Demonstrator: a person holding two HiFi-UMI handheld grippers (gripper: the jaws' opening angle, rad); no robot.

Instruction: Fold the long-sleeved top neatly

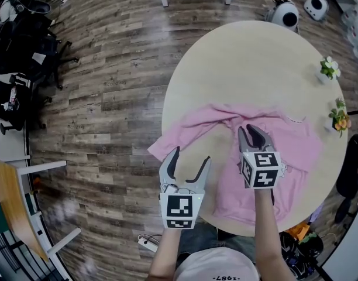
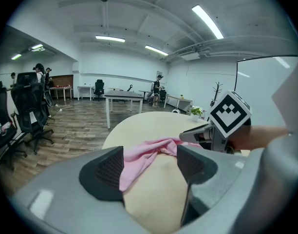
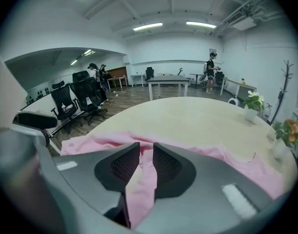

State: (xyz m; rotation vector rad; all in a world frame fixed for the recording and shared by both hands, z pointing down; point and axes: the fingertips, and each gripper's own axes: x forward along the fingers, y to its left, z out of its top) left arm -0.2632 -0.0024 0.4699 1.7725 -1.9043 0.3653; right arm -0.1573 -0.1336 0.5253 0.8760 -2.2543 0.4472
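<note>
A pink long-sleeved top (image 1: pixel 296 148) lies spread and rumpled on the near half of a round beige table (image 1: pixel 243 57). Its left sleeve (image 1: pixel 167 145) reaches the table's left edge. My left gripper (image 1: pixel 191 155) hovers open just by that sleeve end, and in the left gripper view the sleeve (image 2: pixel 139 160) lies between and beyond the wide-apart jaws of the left gripper (image 2: pixel 150 162). My right gripper (image 1: pixel 253 129) sits over the top's middle, with its jaws pressed nearly together where the cloth bunches. In the right gripper view the pink cloth (image 3: pixel 81 145) runs through the narrow gap of the right gripper (image 3: pixel 146 155).
Two small potted plants (image 1: pixel 329 68) (image 1: pixel 340 119) stand at the table's right rim. Black office chairs (image 1: pixel 21 40) crowd the floor at the far left. A wooden desk (image 1: pixel 9 204) is at the lower left, and a power strip (image 1: pixel 147 244) lies on the floor below the table.
</note>
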